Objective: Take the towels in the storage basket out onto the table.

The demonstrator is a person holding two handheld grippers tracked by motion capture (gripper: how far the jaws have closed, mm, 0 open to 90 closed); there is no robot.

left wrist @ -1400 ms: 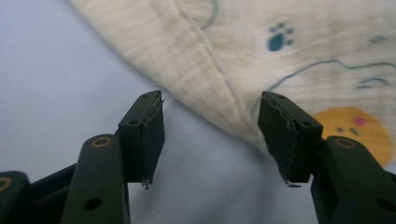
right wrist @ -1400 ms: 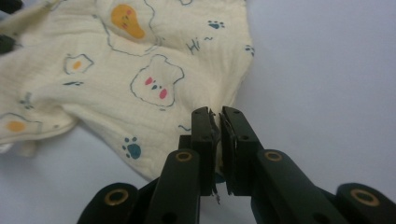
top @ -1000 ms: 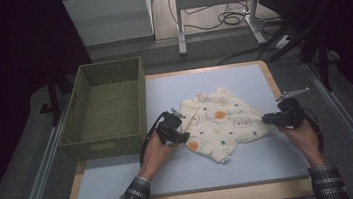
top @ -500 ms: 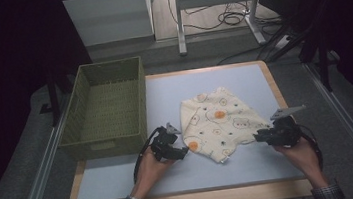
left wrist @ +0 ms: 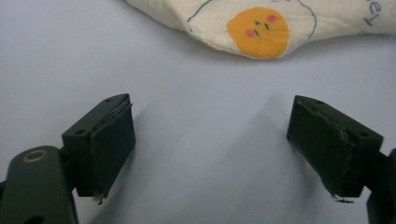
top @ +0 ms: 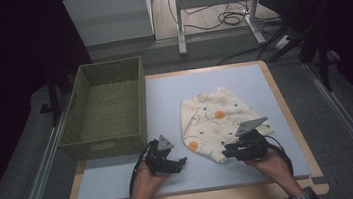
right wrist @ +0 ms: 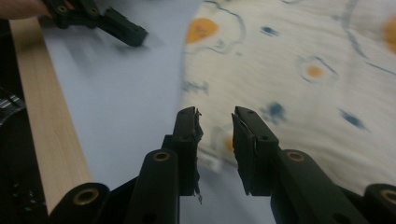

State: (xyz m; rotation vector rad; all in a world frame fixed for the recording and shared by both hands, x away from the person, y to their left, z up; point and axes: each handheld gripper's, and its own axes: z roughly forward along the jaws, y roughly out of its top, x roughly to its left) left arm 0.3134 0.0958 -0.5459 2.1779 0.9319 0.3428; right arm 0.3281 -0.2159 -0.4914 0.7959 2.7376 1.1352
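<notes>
Folded cream cloth [top: 219, 120] with egg print lies right of centre on the desk [top: 173, 178], toward its near edge. Left hand-held gripper [top: 174, 164] low over the bare mat just left of the cloth; jaws have just been opening, now wide, nothing between them. Right hand-held gripper [top: 230, 151] at the cloth's near edge, jaws narrow with a small gap, over the hem; grip on fabric unclear. Green basket [top: 107, 112] on the desk's left side.

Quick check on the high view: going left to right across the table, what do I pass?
Green basket → left tool, jaws open → egg-print cloth → right tool at the cloth's near edge.
</notes>
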